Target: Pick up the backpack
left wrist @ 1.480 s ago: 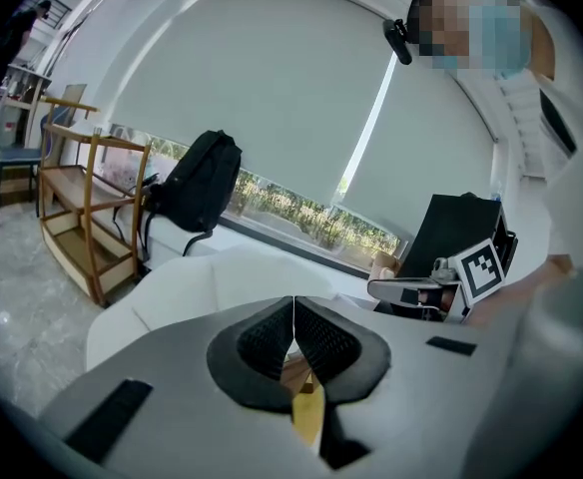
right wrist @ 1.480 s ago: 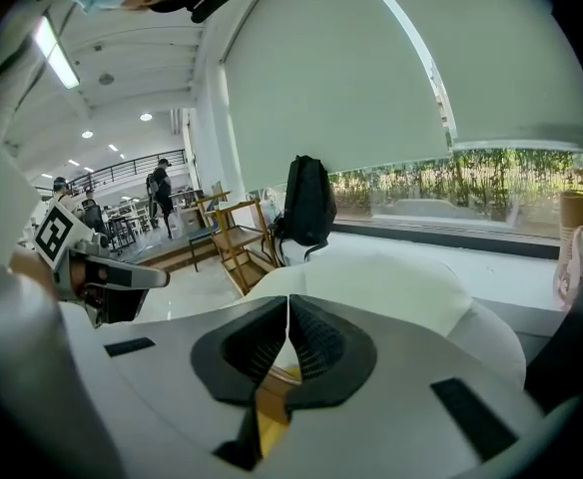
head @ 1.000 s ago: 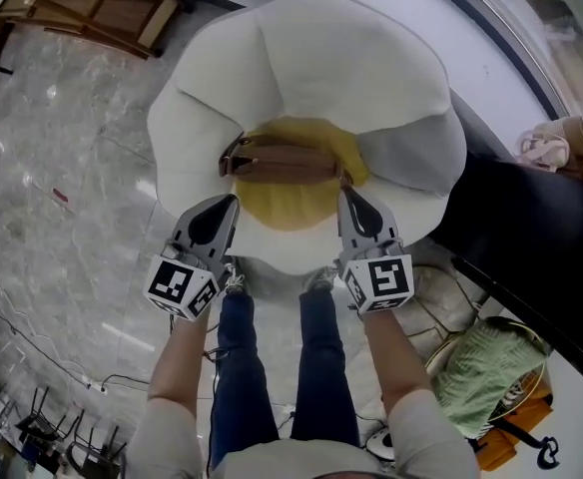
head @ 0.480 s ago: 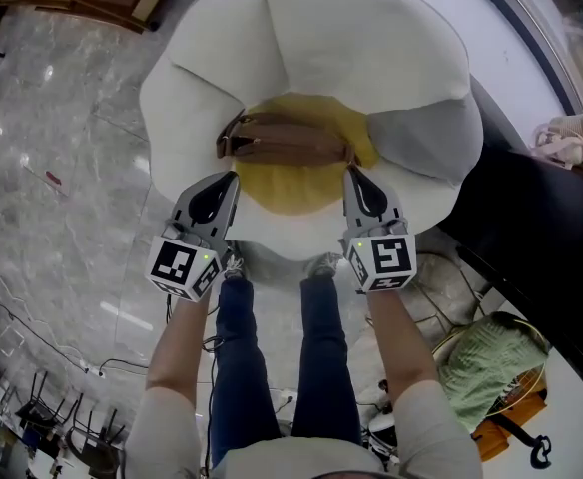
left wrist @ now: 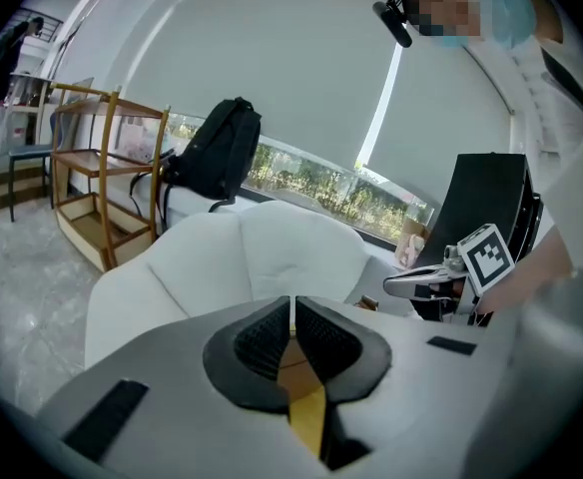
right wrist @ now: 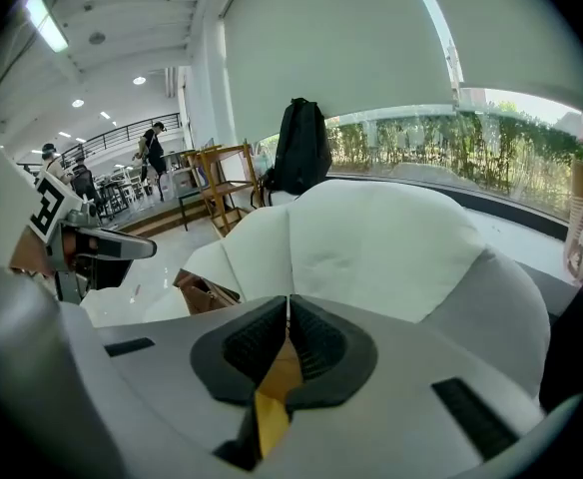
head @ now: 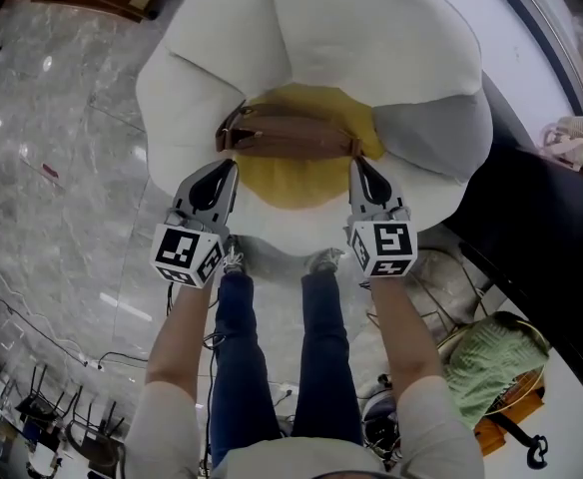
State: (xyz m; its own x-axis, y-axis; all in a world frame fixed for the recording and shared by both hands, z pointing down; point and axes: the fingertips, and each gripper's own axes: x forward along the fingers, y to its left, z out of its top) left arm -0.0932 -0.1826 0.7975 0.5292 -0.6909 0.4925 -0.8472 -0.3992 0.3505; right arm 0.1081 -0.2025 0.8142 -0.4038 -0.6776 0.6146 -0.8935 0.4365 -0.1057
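The brown backpack (head: pixel 291 138) lies across the yellow seat (head: pixel 296 186) of the big white chair (head: pixel 371 48). The left gripper (head: pixel 228 167) and the right gripper (head: pixel 357 164) are both squeezed tight with nothing in them. One is near each end of the backpack.

White armchair (head: pixel 351 48), wooden shelf (left wrist: pixel 100 160), perhaps green cloth (head: pixel 486 367).

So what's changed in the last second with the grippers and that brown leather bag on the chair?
The left gripper and right gripper sank closer to the two ends of the brown leather bag. Nothing was gripped: both jaws stay shut and empty. The bag lies unmoved on the white cushioned chair.
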